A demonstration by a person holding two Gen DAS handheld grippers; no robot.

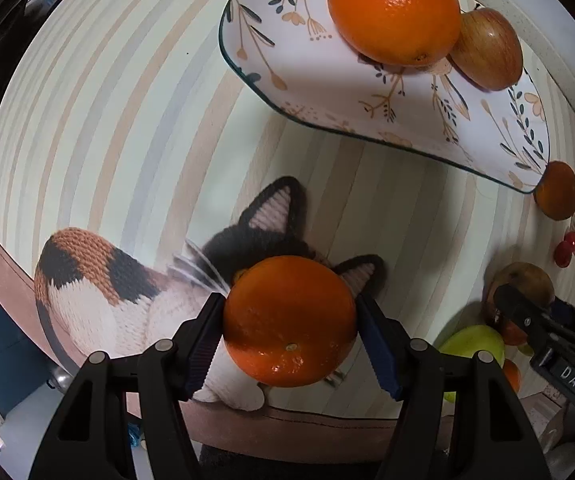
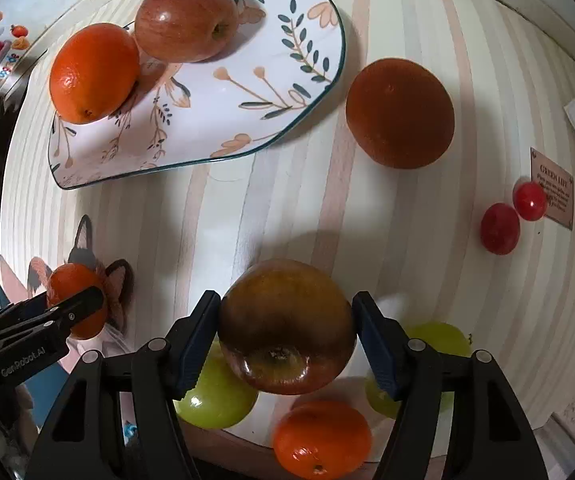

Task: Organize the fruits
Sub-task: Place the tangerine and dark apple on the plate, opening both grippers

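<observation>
Roughly a third of the way through, I'd say. The floral plate (image 2: 307,92) already has two fruits on it — an orange (image 2: 93,74) and a red apple (image 2: 185,20) sitting touching each other at one end, with most of the plate bare.

Both grippers are busy at once. The left gripper (image 1: 290,326) has its jaws about half open around a second orange (image 1: 289,320): the blue pads sit right against its two sides, so it looks gripped, over the knitted-cat print on the striped table mat (image 1: 127,120), near the plate's rim. The right gripper (image 2: 286,328) is the same story with a dark brownish-red apple (image 2: 287,326) — jaws about halfway and the left pad is on the fruit, though I can't swear the right one is seated. Whether either fruit is off the mat yet, can't tell from these angles.

Still loose on the mat:
- a darker orange (image 2: 399,114) just beside the plate
- two small red fruits (image 2: 501,228), cherry tomatoes maybe, well off to the side
- green apples (image 2: 217,400) down by the right gripper
- a smaller orange (image 2: 321,438) at the near edge

So if the plate is the target, two are done, two are in hand and at least five are left.
</observation>
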